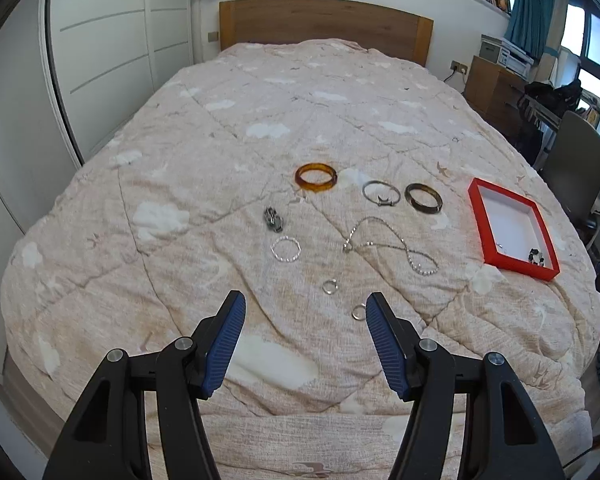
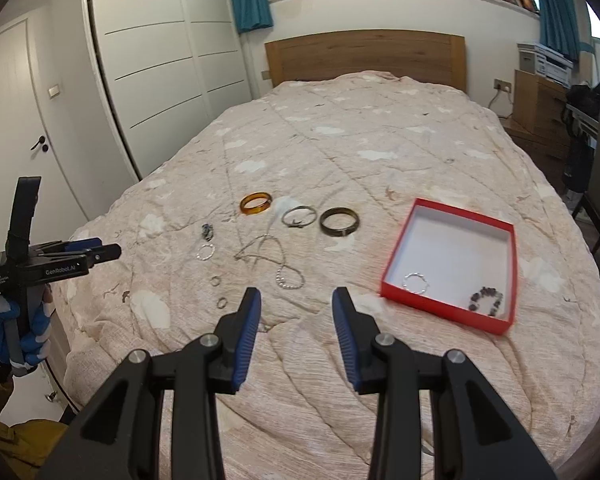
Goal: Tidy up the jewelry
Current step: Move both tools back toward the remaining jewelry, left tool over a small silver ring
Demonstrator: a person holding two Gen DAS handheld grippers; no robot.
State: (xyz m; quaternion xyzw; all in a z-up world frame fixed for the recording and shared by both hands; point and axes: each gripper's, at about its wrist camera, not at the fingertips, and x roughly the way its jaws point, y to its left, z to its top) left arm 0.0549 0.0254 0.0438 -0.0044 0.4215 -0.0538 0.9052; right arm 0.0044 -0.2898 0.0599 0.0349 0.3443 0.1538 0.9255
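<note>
Jewelry lies on a bed: an amber bangle (image 1: pixel 315 176) (image 2: pixel 255 202), a silver bangle (image 1: pixel 381 193) (image 2: pixel 299 216), a dark bangle (image 1: pixel 423 198) (image 2: pixel 339 221), a silver chain necklace (image 1: pixel 392 246) (image 2: pixel 274 260), a thin beaded ring bracelet (image 1: pixel 286 249) (image 2: pixel 205 252), a dark clump bracelet (image 1: pixel 273 219) and two small rings (image 1: pixel 330 286) (image 1: pixel 358 312). A red box (image 1: pixel 485 224) (image 2: pixel 396 248) holds a silver bracelet (image 2: pixel 415 282) and a dark bead bracelet (image 2: pixel 487 300). My left gripper (image 1: pixel 305 304) is open, empty, just short of the rings. My right gripper (image 2: pixel 296 298) is open, empty, left of the box.
The bed's beige cloud-print quilt (image 1: pixel 300 120) fills both views, with a wooden headboard (image 2: pixel 364 54) behind. A white wardrobe (image 2: pixel 160 60) stands left, a desk and chair (image 1: pixel 572 160) right. The left gripper held in a gloved hand (image 2: pixel 40 264) shows at the right wrist view's left edge.
</note>
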